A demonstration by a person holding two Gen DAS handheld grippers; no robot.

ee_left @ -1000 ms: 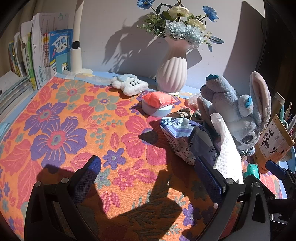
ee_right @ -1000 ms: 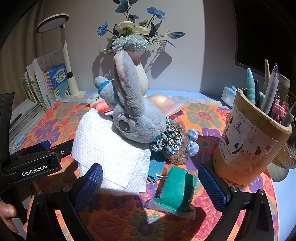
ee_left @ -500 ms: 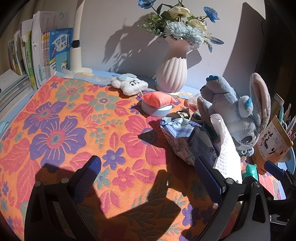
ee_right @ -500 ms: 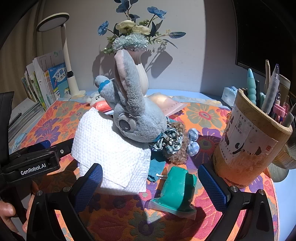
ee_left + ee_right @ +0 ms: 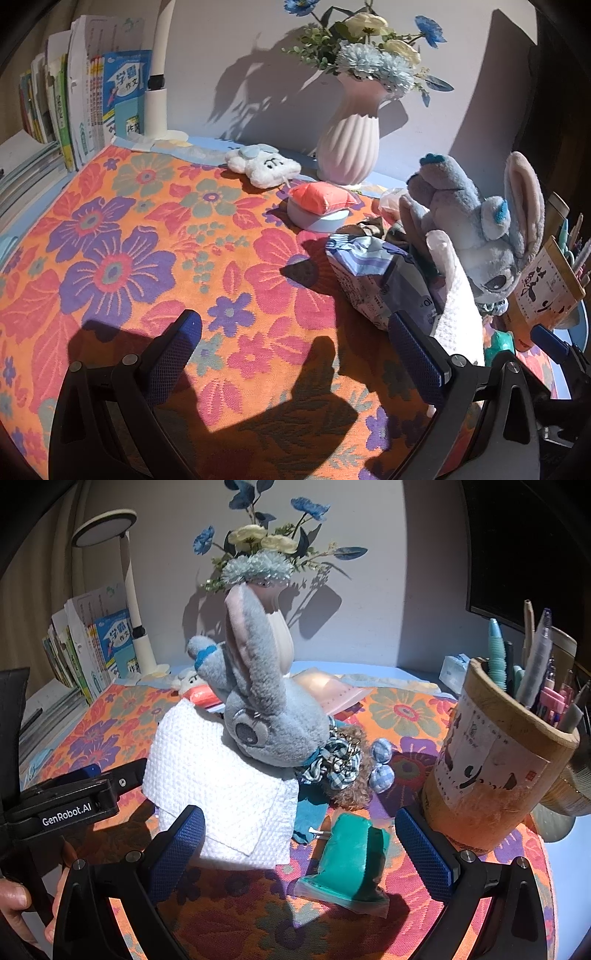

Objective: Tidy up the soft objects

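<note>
Nothing has shifted: both the left gripper (image 5: 291,339) and right gripper (image 5: 301,836) stay empty, jaws apart, near the untouched plush rabbit (image 5: 266,709).

Sunlit pale wall (image 5: 236,44), hard shadows

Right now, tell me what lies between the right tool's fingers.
In the right wrist view, the right tool frames the green pouch, with the white towel's corner beside it.
</note>
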